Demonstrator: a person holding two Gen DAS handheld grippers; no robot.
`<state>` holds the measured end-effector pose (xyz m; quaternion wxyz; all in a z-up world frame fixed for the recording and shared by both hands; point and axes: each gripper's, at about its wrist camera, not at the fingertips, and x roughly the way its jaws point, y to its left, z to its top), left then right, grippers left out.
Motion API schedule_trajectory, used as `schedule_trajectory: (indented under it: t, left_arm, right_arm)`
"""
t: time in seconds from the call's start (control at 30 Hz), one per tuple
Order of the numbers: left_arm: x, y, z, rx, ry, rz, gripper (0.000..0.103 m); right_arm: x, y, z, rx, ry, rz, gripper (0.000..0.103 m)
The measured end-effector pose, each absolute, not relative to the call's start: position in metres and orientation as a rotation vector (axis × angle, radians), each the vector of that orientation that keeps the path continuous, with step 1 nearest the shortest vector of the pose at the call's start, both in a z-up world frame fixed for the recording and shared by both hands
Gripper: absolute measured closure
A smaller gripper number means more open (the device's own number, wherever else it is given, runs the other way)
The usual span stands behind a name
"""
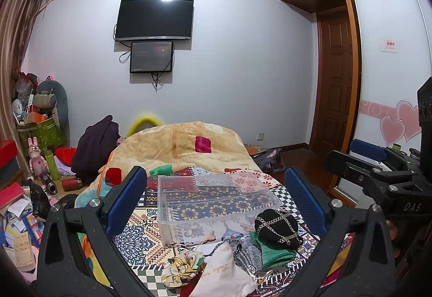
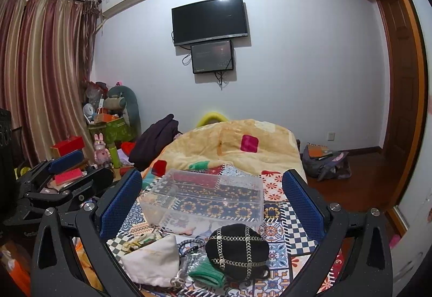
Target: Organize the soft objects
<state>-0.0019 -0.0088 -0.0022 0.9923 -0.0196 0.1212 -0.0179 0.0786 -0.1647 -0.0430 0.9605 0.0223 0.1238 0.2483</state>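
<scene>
A clear plastic box (image 1: 213, 202) (image 2: 208, 199) lies empty on the patterned bedspread. In front of it is a pile of soft things: a black cap with chain trim (image 1: 278, 226) (image 2: 237, 251), a green cloth (image 1: 272, 251) (image 2: 208, 272), a white drawstring pouch (image 1: 224, 275) (image 2: 154, 262), a floral scrunchie (image 1: 183, 267) and a grey knit piece (image 1: 248, 256). My left gripper (image 1: 216, 189) is open and empty above the pile. My right gripper (image 2: 213, 194) is open and empty above the cap; it also shows at the right of the left wrist view (image 1: 378, 167).
A yellow blanket (image 1: 178, 148) (image 2: 232, 143) is heaped at the bed's far end. Clutter of boxes, toys and bottles (image 1: 35, 162) crowds the floor at left. A bag (image 2: 324, 162) lies on the wood floor at right, near a wardrobe (image 1: 388, 67).
</scene>
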Motion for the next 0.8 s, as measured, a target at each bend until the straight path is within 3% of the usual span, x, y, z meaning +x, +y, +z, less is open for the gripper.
schedule_trajectory:
  t: [0.8]
  left_arm:
    - [-0.0011,-0.0028,-0.0023,-0.052,0.248,-0.051,0.0]
  right_arm:
    - [0.074,-0.1616,-0.0455,0.046,0.25,0.513,0.0]
